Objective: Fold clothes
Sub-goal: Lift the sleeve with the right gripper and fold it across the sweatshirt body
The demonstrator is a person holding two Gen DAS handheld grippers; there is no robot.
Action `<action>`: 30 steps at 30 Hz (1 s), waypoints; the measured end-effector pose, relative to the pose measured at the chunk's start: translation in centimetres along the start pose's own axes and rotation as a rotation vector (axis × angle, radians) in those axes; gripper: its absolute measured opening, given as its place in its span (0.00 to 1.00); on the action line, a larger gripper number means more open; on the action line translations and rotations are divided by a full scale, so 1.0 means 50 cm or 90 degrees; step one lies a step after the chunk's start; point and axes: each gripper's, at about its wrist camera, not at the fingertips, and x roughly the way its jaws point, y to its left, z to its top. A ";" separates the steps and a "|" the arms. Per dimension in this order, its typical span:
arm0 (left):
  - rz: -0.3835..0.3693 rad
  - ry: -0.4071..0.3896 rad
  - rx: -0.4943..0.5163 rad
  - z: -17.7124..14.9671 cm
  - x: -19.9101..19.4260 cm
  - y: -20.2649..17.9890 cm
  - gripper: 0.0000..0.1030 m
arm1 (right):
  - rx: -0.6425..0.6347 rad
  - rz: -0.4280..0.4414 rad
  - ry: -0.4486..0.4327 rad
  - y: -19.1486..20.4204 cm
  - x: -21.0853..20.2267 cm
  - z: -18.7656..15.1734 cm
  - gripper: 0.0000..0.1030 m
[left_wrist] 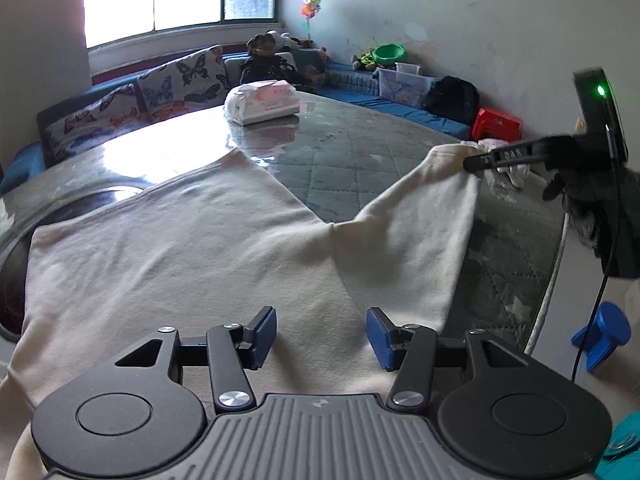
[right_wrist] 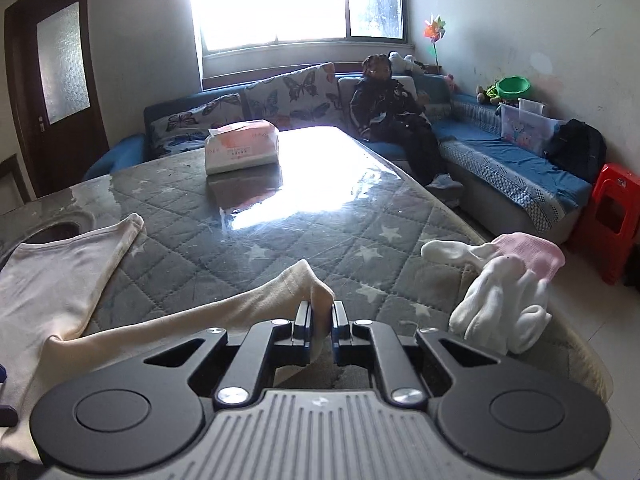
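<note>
A cream long-sleeved garment (left_wrist: 192, 248) lies spread flat on the table (left_wrist: 360, 148). My left gripper (left_wrist: 321, 334) is open and empty, its blue pads just above the garment's near edge. My right gripper (right_wrist: 321, 314) is shut on the cuff end of the garment's sleeve (right_wrist: 304, 284). In the left wrist view the right gripper (left_wrist: 474, 162) pinches that sleeve (left_wrist: 436, 200) near the table's right edge. The other sleeve (right_wrist: 124, 236) lies flat at the left.
A white and pink tissue pack (left_wrist: 262, 102) sits at the table's far side. White and pink gloves (right_wrist: 508, 280) lie at the right edge. A person (right_wrist: 396, 116) sits on the blue sofa behind. A red stool (right_wrist: 612, 216) stands at the right.
</note>
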 end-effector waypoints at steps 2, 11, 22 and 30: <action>-0.001 -0.001 0.005 0.000 0.000 -0.003 0.55 | -0.005 0.012 -0.012 0.007 -0.017 0.013 0.08; 0.026 -0.042 -0.031 -0.001 -0.056 0.045 0.59 | -0.074 0.124 -0.086 0.102 -0.139 0.117 0.08; 0.102 -0.074 -0.109 -0.069 -0.150 0.141 0.62 | -0.202 0.305 -0.068 0.334 -0.159 0.153 0.08; 0.123 -0.088 -0.158 -0.116 -0.192 0.181 0.64 | -0.290 0.405 -0.002 0.507 -0.123 0.117 0.08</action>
